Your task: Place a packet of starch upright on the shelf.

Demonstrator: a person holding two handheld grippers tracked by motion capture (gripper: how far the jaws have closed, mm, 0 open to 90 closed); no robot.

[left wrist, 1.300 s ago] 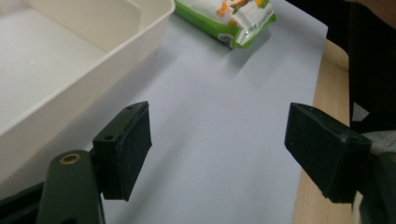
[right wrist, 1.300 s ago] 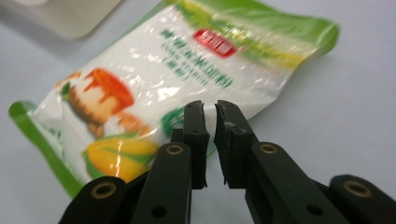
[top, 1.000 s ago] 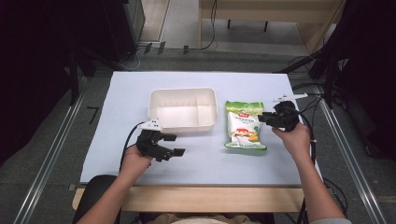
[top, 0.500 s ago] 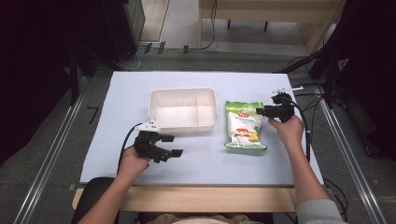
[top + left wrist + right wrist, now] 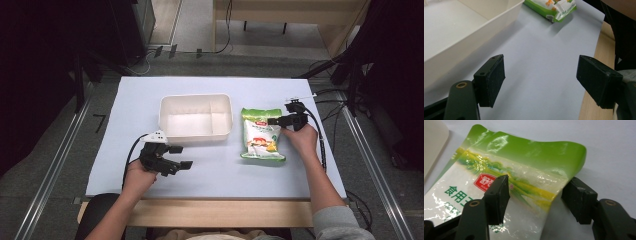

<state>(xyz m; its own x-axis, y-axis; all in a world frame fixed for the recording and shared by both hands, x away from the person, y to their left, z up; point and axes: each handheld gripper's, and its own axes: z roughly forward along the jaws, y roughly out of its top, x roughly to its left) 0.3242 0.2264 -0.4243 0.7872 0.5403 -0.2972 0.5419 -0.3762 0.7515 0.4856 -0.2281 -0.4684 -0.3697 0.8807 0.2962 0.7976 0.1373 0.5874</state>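
Observation:
A green and white snack bag (image 5: 260,137) lies flat on the pale blue mat, right of a white container (image 5: 196,97). My right gripper (image 5: 274,121) is at the bag's upper right edge. In the right gripper view its jaws (image 5: 537,187) have just been opening and straddle the bag (image 5: 524,157): one pad lies over the printed face, the other stands just off the bag's side edge. My left gripper (image 5: 182,157) rests near the table's front left, open, with nothing between its jaws (image 5: 540,80).
The white container's wall (image 5: 474,30) runs close along one side of my left gripper, and the bag's corner (image 5: 551,7) lies beyond it. A wooden table edge (image 5: 225,212) borders the mat at the front. Black cables trail off both grippers.
My right hand has shifted left and down onto the bag's upper right edge, and its jaws have spread wider. The left hand has stayed put.

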